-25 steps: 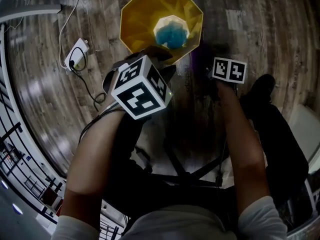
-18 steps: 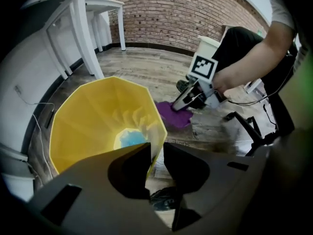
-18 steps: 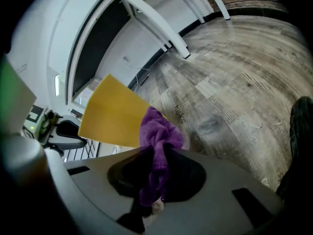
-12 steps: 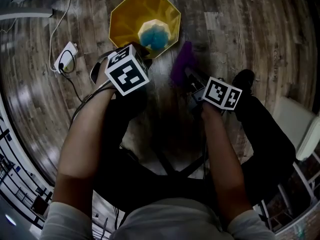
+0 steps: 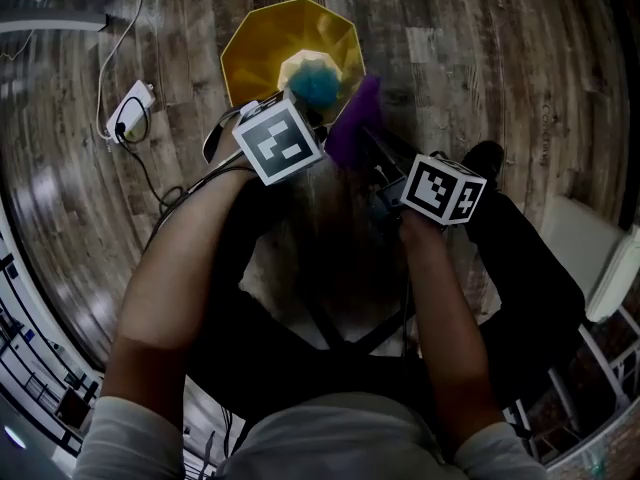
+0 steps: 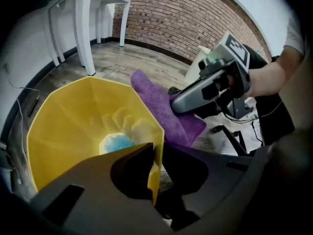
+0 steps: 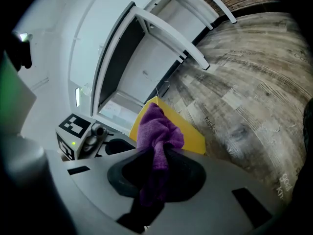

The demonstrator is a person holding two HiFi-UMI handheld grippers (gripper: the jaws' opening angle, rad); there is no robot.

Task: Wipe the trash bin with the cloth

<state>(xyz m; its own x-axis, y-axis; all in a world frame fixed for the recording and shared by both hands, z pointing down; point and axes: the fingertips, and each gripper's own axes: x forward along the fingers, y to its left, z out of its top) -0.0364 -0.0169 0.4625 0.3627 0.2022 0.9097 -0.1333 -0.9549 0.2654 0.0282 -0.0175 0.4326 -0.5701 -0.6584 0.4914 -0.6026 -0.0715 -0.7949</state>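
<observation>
Left gripper (image 6: 155, 154): jaws just been closing, now pinching wall of yellow trash bin (image 6: 73, 116) at rim. Right gripper (image 7: 155, 176) clamped on purple cloth (image 7: 157, 130), close beside bin rim.

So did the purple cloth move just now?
Yes. The right gripper carried the purple cloth leftward in the head view, from beside the yellow trash bin until it overlaps the bin's right rim.
</observation>
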